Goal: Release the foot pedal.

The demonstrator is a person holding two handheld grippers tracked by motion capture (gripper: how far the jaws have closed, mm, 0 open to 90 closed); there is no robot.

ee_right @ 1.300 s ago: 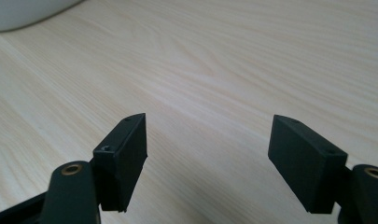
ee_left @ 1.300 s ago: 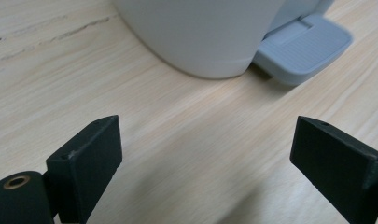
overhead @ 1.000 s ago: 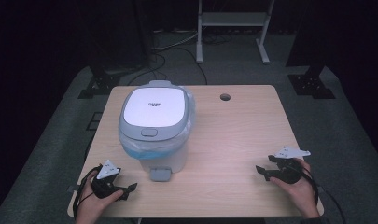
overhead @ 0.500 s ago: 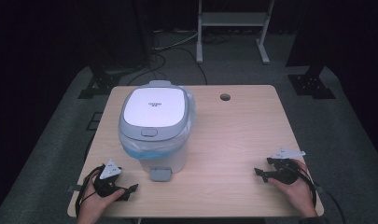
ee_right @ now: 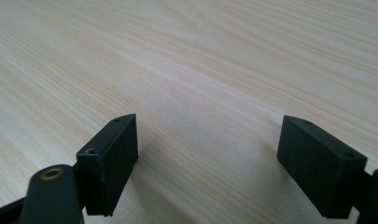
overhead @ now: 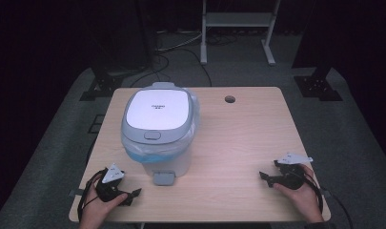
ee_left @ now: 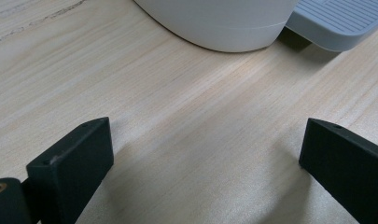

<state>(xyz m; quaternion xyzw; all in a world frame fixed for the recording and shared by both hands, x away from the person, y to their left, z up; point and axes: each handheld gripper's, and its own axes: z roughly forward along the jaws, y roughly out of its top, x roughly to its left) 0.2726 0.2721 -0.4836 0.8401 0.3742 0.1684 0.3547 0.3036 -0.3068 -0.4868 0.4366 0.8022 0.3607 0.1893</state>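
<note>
A white pedal bin (overhead: 158,129) with a grey-rimmed lid (overhead: 156,110) shut stands on the left half of the wooden table (overhead: 238,143). A blue liner (overhead: 133,153) shows under its rim, and its grey pedal (overhead: 163,178) faces the near edge. My left gripper (overhead: 133,195) lies at the near left corner, just left of the pedal. Its jaws have just been opening and stand wide apart over bare wood (ee_left: 205,154), with the bin's base (ee_left: 224,23) and pedal (ee_left: 340,21) ahead. My right gripper (overhead: 269,169) rests at the near right. Its jaws have also just been opening, with nothing between them (ee_right: 207,158).
A round cable hole (overhead: 229,99) sits near the table's far edge. Behind the table a metal stand (overhead: 238,28) rises from the dark floor, and black stand feet (overhead: 319,86) flank the far corners. Bare tabletop lies between the bin and my right gripper.
The right gripper has shifted very slightly toward the near edge. The left hand and the bin are where they were.
</note>
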